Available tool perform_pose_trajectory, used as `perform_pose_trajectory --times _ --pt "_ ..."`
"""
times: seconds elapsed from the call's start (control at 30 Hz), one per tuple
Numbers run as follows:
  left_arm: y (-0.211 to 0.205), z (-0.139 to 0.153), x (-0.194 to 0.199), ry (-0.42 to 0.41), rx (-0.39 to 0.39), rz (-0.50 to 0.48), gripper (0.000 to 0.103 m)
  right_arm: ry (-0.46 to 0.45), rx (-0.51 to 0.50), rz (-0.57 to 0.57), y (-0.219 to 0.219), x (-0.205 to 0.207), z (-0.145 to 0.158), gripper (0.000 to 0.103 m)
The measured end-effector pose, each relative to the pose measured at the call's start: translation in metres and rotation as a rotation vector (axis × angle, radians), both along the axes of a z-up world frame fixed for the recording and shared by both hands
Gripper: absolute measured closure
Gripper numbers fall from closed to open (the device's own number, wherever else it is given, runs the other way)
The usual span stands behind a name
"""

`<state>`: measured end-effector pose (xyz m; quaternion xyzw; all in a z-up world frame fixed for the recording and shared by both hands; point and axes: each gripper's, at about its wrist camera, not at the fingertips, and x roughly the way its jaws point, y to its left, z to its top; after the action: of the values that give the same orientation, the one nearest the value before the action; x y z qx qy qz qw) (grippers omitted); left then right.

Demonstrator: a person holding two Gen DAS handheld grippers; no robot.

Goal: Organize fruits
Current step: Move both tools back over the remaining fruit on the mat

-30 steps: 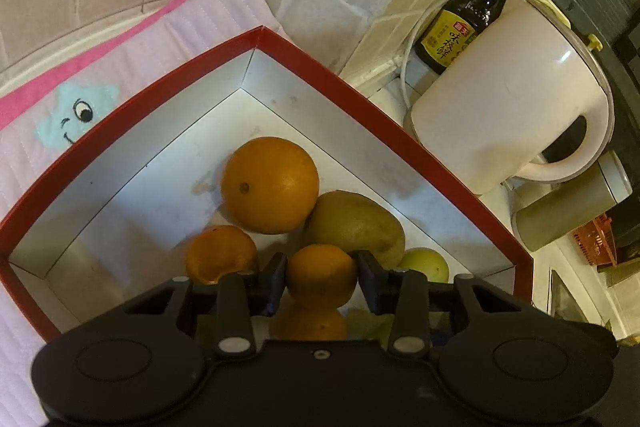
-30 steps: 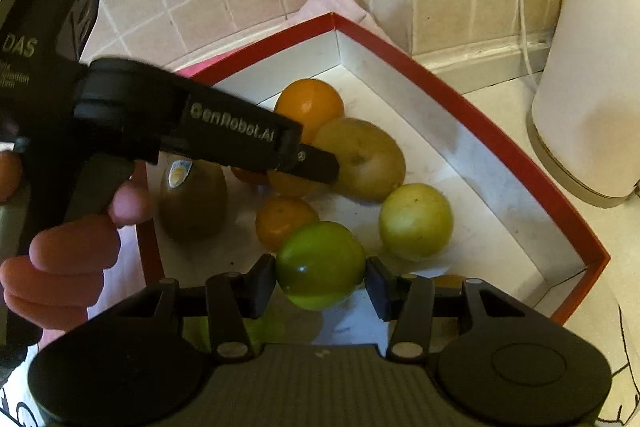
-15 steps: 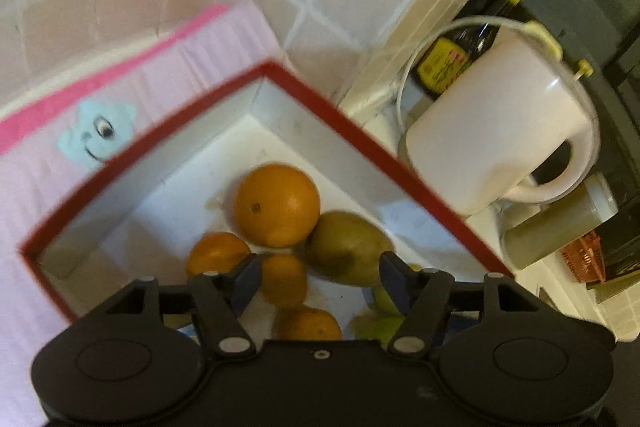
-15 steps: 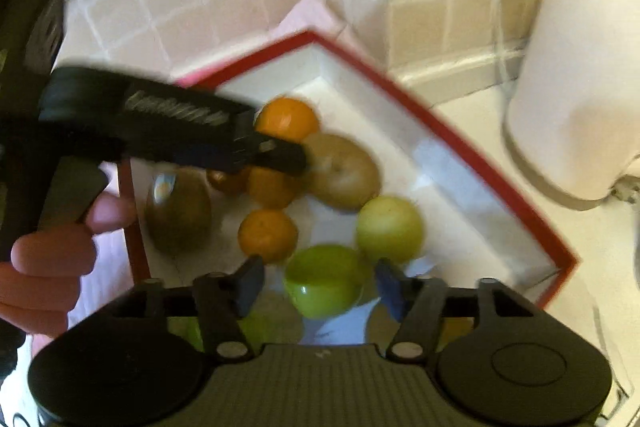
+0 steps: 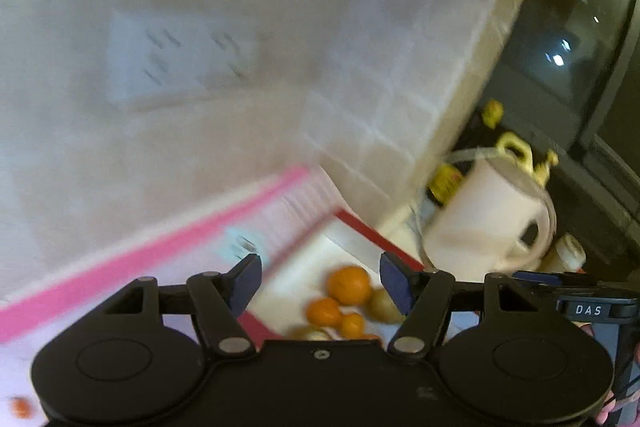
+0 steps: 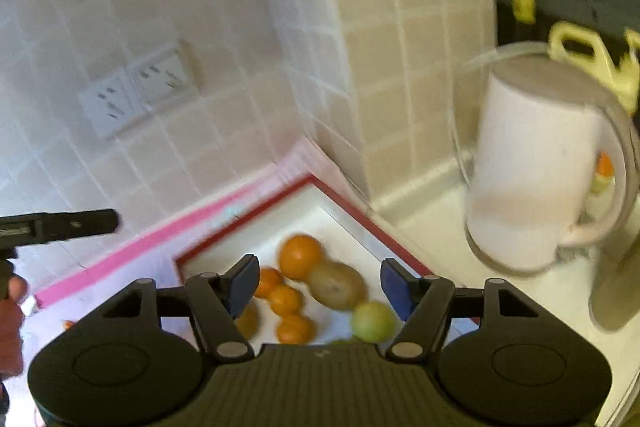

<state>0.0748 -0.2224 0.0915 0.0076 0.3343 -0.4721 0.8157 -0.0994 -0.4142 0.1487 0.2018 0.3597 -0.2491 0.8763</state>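
The wall tiles (image 6: 248,39) behind the tongs look smooth and a bit shiny. The white kettle (image 6: 532,163) on the right looks like smooth plastic. The pink mat (image 5: 120,267) is soft cloth. The oranges (image 6: 300,257) have matt skin.

Contents of the red-rimmed box (image 6: 362,215): four oranges (image 6: 300,255), one brown kiwi (image 6: 338,285), one yellow-green fruit (image 6: 373,321). Beside it stood one white kettle (image 6: 532,167); one wall socket plate (image 6: 138,93) was visible.
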Motion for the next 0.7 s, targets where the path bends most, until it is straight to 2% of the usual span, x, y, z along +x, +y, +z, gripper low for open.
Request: perform_pose_trajectory --times 0.13,0.33,0.47,0.7 --pt "0.071 0.034 -0.003 -0.102 -0.024 0.104 0.024 -0.042 -0.055 0.065 0.028 0.025 0.026 0.033" --pt "0.163 0.063 -0.015 -0.229 0.007 0.257 0.023 -0.081 -0.071 0.191 0.075 0.073 0.04 0.032" --pt "0.208 0.062 -0.015 -0.232 0.026 0.345 0.023 -0.085 -0.044 0.268 0.105 0.107 0.037 0.032" --pt "0.256 0.035 -0.018 -0.209 0.094 0.423 0.023 -0.059 0.06 0.352 0.143 0.151 0.019 0.032"
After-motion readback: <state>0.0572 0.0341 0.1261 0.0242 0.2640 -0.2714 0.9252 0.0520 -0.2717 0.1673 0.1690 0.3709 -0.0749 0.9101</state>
